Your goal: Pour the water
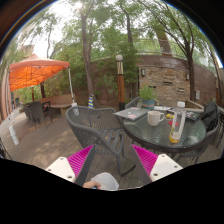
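My gripper (113, 160) is open, its magenta pads (82, 160) spread wide over the patio floor. Low between the fingers shows a pale grey rounded thing (104, 181), with a gap at either side; I cannot tell what it is. Beyond the fingers to the right stands a round glass table (190, 138). On it are a clear bottle (177, 122) with a white cap and yellowish content, and a white mug (155, 117) just left of the bottle. Both are well ahead of the fingertips.
A grey wicker chair (95, 125) stands right ahead, between me and the table. A flat tray or laptop (131, 113) and a potted plant (148, 97) sit on the table's far side. An orange umbrella (35, 72) covers seats at the left. A stone wall (170, 75) runs behind.
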